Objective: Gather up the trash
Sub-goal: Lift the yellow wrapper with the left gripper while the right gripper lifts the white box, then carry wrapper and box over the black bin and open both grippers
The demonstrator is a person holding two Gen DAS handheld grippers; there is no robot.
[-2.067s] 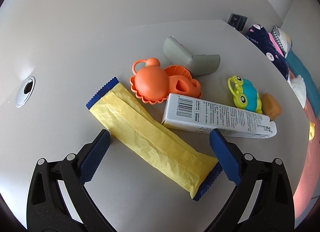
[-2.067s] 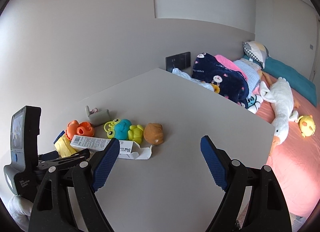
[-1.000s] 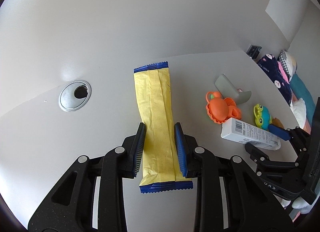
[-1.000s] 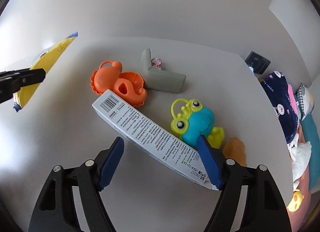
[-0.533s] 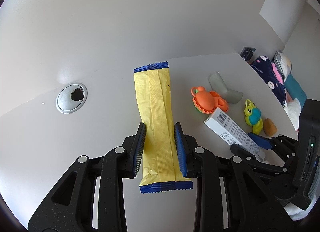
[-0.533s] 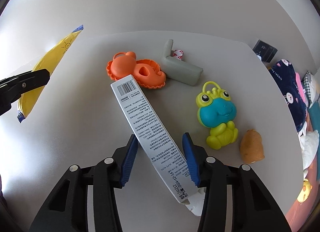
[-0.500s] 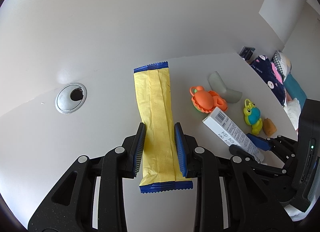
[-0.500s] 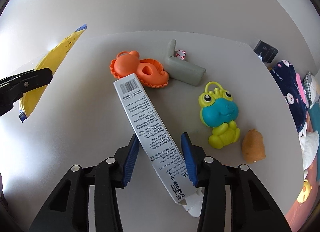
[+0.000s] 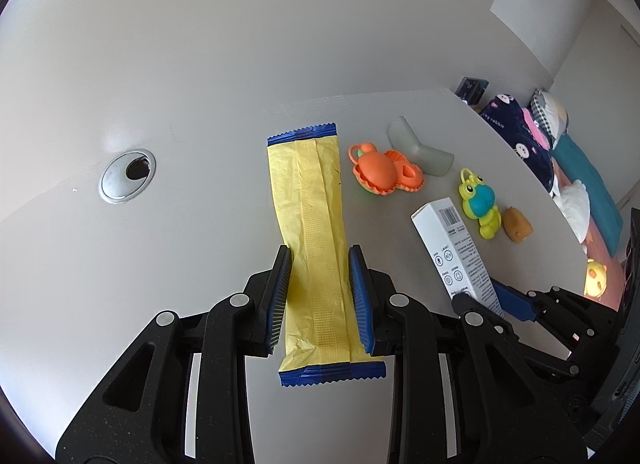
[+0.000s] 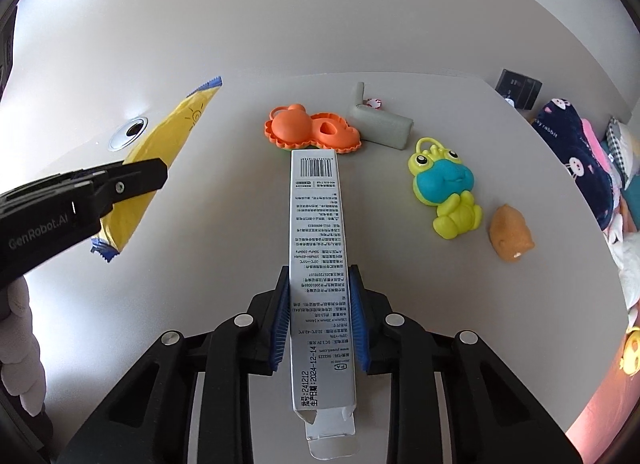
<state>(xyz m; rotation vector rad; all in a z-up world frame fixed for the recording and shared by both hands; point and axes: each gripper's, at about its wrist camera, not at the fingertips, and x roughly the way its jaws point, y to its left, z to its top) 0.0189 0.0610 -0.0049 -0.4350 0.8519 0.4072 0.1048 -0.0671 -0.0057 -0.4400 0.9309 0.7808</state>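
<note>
Pointing steeply down: left gripper [image 9: 318, 264] clamps yellow wrapper [image 9: 310, 200]; right gripper [image 10: 320, 284] just closed on white box [image 10: 318, 248].

Yellow snack wrapper [image 9: 316, 224] with blue crimped ends, a bit crumpled, held up off the desk; long white printed carton [image 10: 318, 248], barcode end forward, near flap open, also lifted

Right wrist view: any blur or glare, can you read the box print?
Right wrist: sharp, print on the white carton legible, bright glare on the table at left. Left wrist: also sharp, yellow wrapper crisp, strong fisheye curvature and dark corners in both.
</note>
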